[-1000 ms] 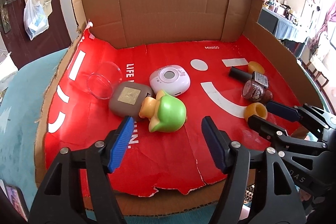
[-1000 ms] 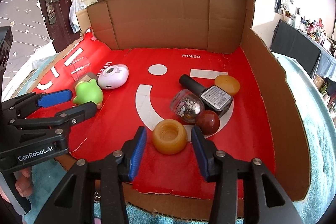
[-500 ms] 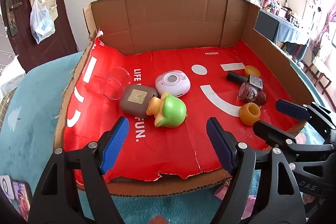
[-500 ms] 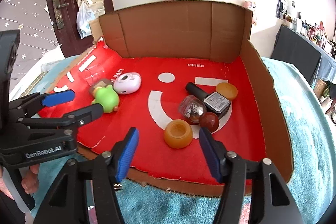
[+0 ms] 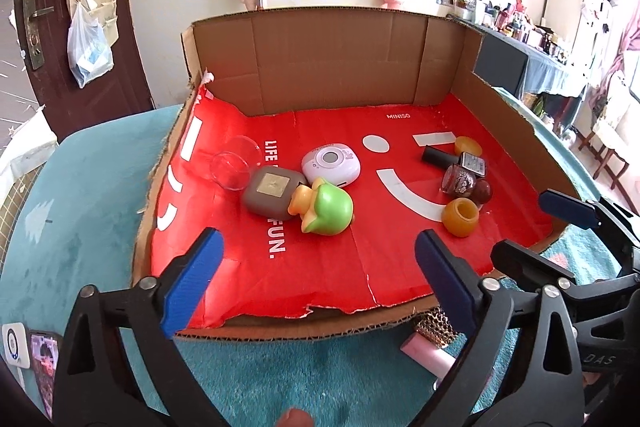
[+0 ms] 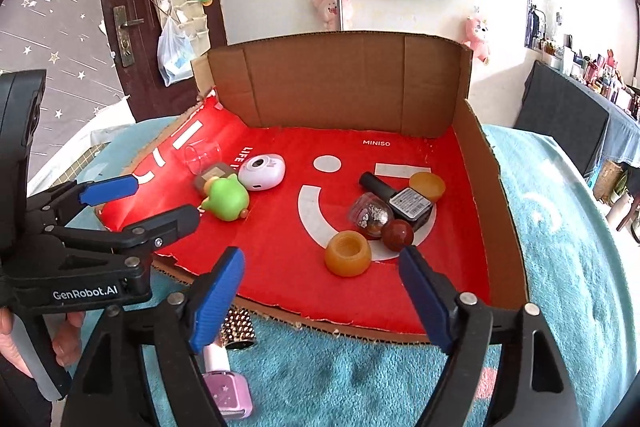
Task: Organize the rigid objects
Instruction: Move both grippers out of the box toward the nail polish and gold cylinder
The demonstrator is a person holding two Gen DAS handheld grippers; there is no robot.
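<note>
An open cardboard box [image 5: 320, 75] [image 6: 472, 163] with a red floor holds the objects. On the left lie a green frog toy [image 5: 330, 213] [image 6: 228, 201], a brown square case [image 5: 274, 191], a white round gadget [image 5: 330, 167] [image 6: 264, 171] and a clear glass [image 5: 234, 165]. On the right lie an amber cup [image 5: 460, 217] [image 6: 347, 258], a dark nail polish bottle [image 6: 400, 201], a glitter bottle [image 6: 368, 215], a red-brown ball [image 6: 397, 235] and an amber disc [image 6: 427, 186]. My left gripper [image 5: 316, 283] is open and empty at the box's front edge. My right gripper [image 6: 320, 297] is open and empty in front of the amber cup.
A pink nail polish bottle [image 6: 226, 383] with a glitter cap [image 6: 238, 329] lies on the teal blanket [image 6: 560, 267] just outside the box's front edge. A phone [image 5: 42, 359] lies at the lower left. A door and wall hangings stand behind.
Both grippers have pulled back and up out of the box to its front edge and opened wider. The objects in the box have not moved.
</note>
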